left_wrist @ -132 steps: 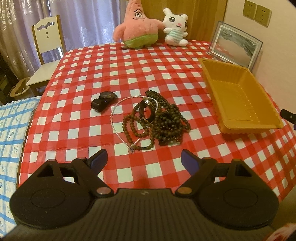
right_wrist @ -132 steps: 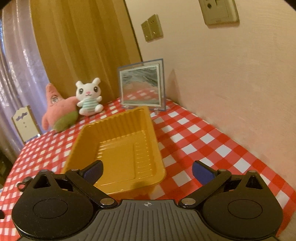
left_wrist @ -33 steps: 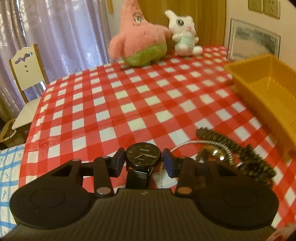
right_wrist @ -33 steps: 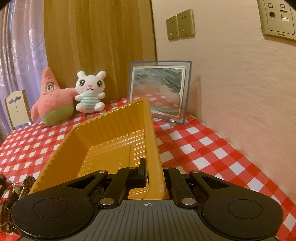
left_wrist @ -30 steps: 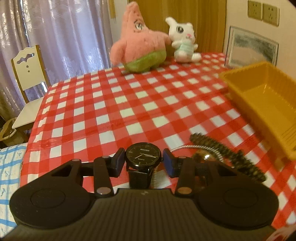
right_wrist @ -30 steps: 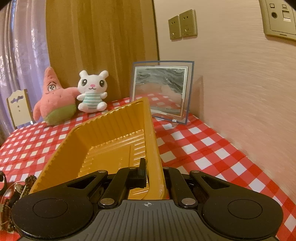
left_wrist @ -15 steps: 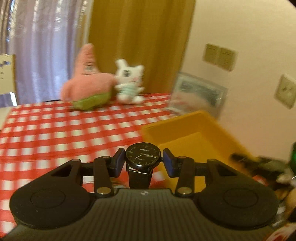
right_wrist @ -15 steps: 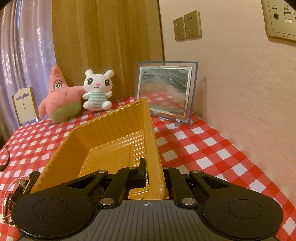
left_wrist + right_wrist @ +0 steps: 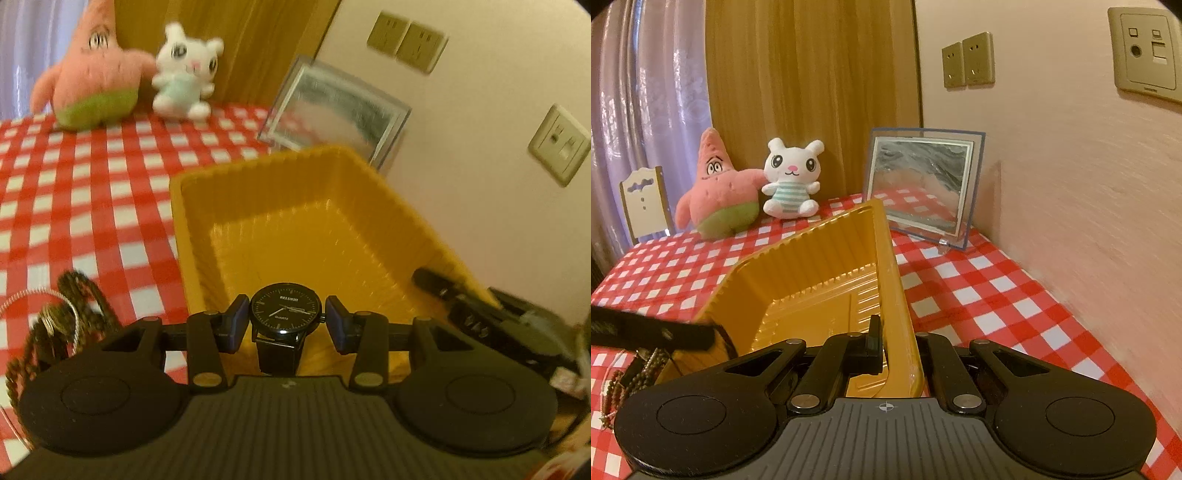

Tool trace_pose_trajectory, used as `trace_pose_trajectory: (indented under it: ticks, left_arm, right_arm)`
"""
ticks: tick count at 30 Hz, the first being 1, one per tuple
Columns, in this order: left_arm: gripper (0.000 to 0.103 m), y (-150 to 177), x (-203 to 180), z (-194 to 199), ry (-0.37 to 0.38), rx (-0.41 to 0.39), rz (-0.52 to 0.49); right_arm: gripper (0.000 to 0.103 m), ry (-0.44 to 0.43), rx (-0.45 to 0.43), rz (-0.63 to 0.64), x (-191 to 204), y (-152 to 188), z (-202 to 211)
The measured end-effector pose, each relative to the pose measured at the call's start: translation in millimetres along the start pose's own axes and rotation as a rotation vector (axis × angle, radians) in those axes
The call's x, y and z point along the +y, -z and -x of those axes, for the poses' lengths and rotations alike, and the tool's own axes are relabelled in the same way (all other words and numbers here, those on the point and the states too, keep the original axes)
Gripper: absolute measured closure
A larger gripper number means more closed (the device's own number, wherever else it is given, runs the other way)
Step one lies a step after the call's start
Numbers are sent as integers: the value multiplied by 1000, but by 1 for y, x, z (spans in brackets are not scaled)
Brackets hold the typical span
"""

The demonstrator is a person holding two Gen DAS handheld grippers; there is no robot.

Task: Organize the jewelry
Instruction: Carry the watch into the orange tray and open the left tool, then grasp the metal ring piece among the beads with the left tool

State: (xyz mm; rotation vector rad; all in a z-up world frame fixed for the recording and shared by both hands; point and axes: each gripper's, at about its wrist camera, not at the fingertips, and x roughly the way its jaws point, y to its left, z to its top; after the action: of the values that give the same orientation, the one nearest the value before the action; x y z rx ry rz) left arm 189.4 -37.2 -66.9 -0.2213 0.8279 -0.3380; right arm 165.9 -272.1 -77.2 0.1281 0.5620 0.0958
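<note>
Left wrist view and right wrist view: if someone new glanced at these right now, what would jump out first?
First, the black watch clamped face-up in the left gripper, held over the near end of the yellow tray, which looks empty. Next, the right gripper, shut on the tray's near right rim. Behind them, the pink star plush and white bunny plush sit at the far edge of the checked tablecloth.

My black-faced watch sits upright at six o'clock over the yellow tray, strap hanging down; brown bead strands lie heaped at nine o'clock.
</note>
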Motion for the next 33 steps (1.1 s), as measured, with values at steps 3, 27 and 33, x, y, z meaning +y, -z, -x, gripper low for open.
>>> trace_pose_trajectory:
  ticks: [3, 27, 33]
  left_arm:
    - [64, 5, 2, -4, -6, 33, 16]
    - [59, 56, 106, 129, -319, -83, 102]
    - [59, 67, 112, 131, -344, -67, 64]
  right_arm:
    - [99, 4, 3, 0, 0, 1, 2]
    - [98, 49, 12, 5, 1, 7, 17]
    - [98, 82, 12, -6, -5, 10, 24]
